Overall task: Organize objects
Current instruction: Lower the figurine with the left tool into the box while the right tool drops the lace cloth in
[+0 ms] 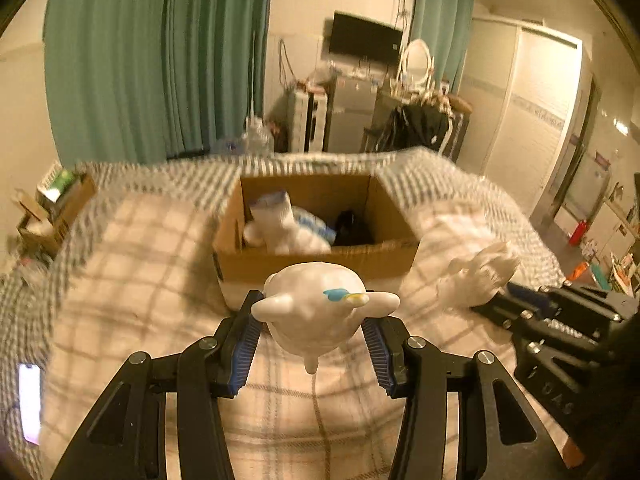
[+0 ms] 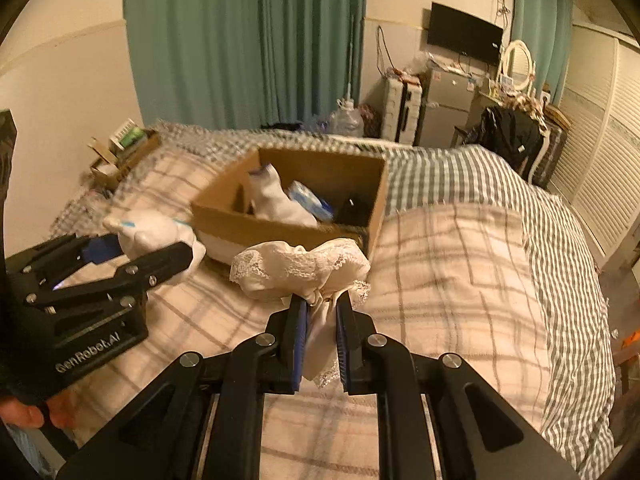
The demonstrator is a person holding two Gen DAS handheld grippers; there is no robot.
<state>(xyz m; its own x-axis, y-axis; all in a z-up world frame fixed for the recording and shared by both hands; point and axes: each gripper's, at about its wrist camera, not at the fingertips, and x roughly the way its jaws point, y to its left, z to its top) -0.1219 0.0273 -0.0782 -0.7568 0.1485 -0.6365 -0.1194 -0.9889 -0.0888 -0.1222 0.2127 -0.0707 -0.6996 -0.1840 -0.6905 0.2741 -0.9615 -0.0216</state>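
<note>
Left wrist: left gripper [image 1: 314,320] pinches a glossy white toy [image 1: 316,308]; right gripper [image 2: 322,312] pinches lacy cream cloth [image 2: 300,264].

A glossy, smooth white figurine [image 1: 316,312], a lacy cream cloth [image 2: 300,268], a matt cardboard box [image 1: 320,256], a checked fabric bedspread [image 2: 460,280].

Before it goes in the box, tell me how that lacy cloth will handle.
The lacy cloth looks floppy: it bunches and droops between the right gripper's fingers. Probably light. Its lace edge might snag on the cardboard box rim.

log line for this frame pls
left gripper: holds white toy | right gripper: holds lace cloth | cardboard box: ahead, open
</note>
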